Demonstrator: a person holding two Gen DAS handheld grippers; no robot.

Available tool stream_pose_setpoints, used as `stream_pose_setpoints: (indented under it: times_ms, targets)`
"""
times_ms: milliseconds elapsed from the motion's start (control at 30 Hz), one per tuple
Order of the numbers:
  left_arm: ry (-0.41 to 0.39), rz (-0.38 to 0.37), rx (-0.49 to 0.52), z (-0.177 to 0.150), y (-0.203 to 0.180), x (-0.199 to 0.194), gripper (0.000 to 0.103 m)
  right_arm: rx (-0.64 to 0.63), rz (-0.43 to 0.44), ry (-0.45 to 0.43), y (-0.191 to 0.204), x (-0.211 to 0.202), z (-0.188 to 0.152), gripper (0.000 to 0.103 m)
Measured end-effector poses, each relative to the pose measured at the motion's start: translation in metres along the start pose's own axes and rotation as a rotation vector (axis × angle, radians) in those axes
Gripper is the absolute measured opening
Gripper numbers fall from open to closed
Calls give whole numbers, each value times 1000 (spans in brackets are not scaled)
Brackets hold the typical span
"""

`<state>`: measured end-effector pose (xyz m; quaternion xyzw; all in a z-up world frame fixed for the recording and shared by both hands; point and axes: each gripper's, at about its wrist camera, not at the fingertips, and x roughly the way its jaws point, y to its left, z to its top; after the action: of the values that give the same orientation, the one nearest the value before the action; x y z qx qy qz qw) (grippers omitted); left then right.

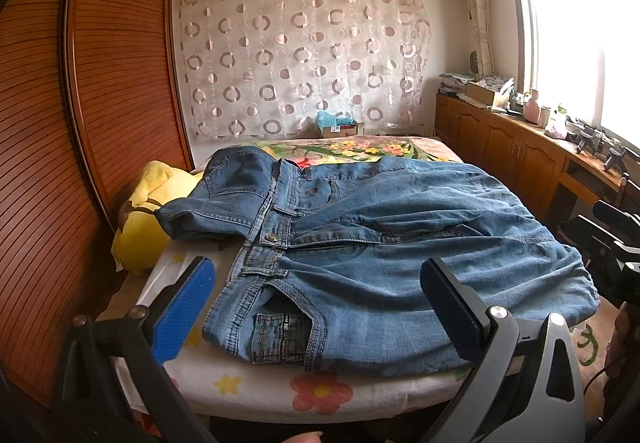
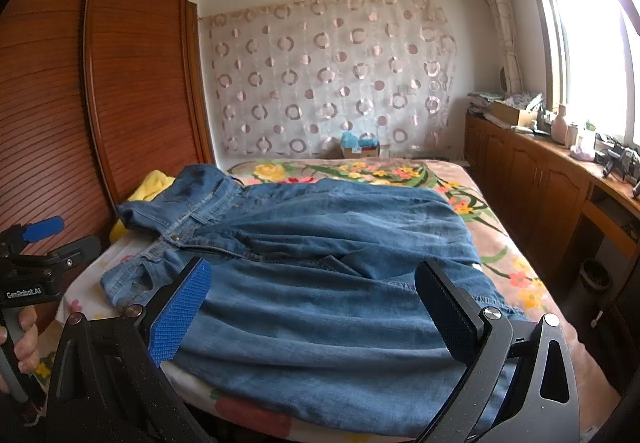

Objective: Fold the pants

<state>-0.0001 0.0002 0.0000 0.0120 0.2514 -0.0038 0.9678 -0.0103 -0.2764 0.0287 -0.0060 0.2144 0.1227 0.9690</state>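
Blue denim pants (image 1: 360, 243) lie spread on the flowered bed, waistband to the left with the button (image 1: 273, 238) showing, legs running right. One corner is flipped up at the far left. My left gripper (image 1: 320, 299) is open and empty, hovering over the near waistband and pocket. In the right wrist view the pants (image 2: 320, 263) fill the bed's near part. My right gripper (image 2: 312, 303) is open and empty, above the leg section near the front edge. The left gripper (image 2: 52, 239) shows at the left in that view, held by a hand.
The bed (image 1: 320, 391) has a floral sheet. A yellow plush toy (image 1: 144, 227) sits at the bed's left edge against the wooden wardrobe (image 1: 80, 123). A wooden cabinet (image 2: 540, 183) with clutter runs along the right wall under the window. A dark bin (image 2: 596, 275) stands beside the bed.
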Motion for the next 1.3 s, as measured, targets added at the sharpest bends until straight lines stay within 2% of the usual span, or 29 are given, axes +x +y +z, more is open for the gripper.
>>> stream_pose_setpoints:
  times_ms: [1300]
  targets:
    - [-4, 2, 1, 0, 0, 0, 103, 1, 1, -4, 0, -2, 1, 103]
